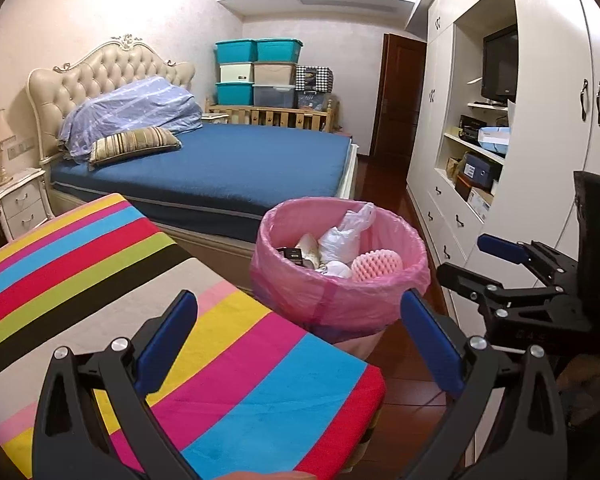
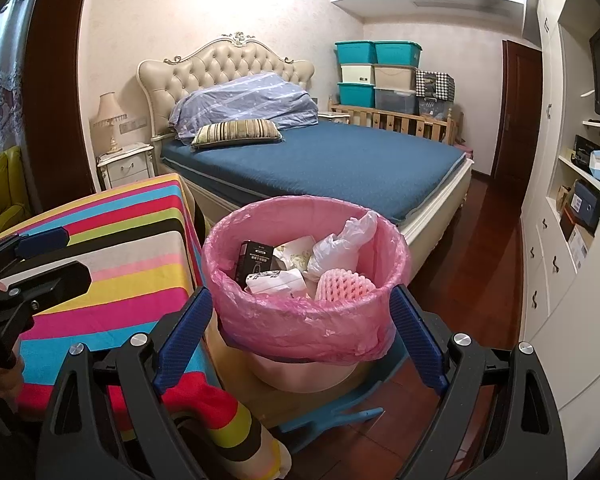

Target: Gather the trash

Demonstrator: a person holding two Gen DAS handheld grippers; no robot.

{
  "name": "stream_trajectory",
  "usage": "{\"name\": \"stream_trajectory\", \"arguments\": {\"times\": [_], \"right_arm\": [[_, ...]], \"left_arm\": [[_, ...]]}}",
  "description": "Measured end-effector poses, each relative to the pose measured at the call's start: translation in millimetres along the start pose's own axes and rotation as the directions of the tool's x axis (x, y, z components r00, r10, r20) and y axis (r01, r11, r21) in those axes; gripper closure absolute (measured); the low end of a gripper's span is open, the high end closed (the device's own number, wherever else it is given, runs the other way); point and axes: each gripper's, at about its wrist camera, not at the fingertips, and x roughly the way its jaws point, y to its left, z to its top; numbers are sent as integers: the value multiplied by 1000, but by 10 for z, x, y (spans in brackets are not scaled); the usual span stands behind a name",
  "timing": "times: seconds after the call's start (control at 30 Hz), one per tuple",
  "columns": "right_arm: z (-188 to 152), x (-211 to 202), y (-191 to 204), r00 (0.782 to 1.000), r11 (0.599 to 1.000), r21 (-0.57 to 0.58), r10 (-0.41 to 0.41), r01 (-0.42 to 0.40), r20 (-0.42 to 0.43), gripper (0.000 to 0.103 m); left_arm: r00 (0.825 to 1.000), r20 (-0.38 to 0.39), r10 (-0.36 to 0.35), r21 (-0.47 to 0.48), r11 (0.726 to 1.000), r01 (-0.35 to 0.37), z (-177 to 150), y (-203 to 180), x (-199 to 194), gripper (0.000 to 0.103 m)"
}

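Bin [image 2: 300, 320], round, lined with a pink plastic bag, standing on the dark wood floor [image 2: 472, 280] just beside the striped table [image 1: 100, 264] and near the foot of the bed [image 2: 332, 168]. Contents, all below the rim: black carton [image 2: 252, 260] upright at the left; crumpled white plastic bag [image 2: 340, 248] at the back; pink foam fruit net [image 2: 348, 284] at the right; white printed wrapper [image 2: 276, 280] in front; pale paper scrap behind it. Blue stool or stand partly visible under the bin.

Right gripper [image 2: 304, 344]: jaws spread wide, empty, one blue-padded finger on each side of the bin in the right wrist view; contact with the liner cannot be told.

Left gripper [image 1: 300, 340]: jaws spread wide, empty, over the table's near corner, with the bin ahead.

Table: covered with a multicoloured striped cloth, top bare.

Surroundings: bed with blue cover, striped cushion [image 1: 136, 144] and bundled blue quilt; stacked storage boxes [image 1: 256, 72] behind; white wardrobe wall [image 1: 548, 120] with shelves to the right.
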Motion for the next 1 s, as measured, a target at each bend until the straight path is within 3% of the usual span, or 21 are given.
{"name": "stream_trajectory", "arguments": {"times": [0.17,1.0], "right_arm": [[2,-1,6,1000,1000,0,-1,1,0,19],[-12,-133,64,999,998,-46,34,-33,32,19]], "left_arm": [[1000,-1,-20,-3,1000,20,-14,-11,-8,5],[999,-16,33,-5,999,-33,23,77,181,5]]}}
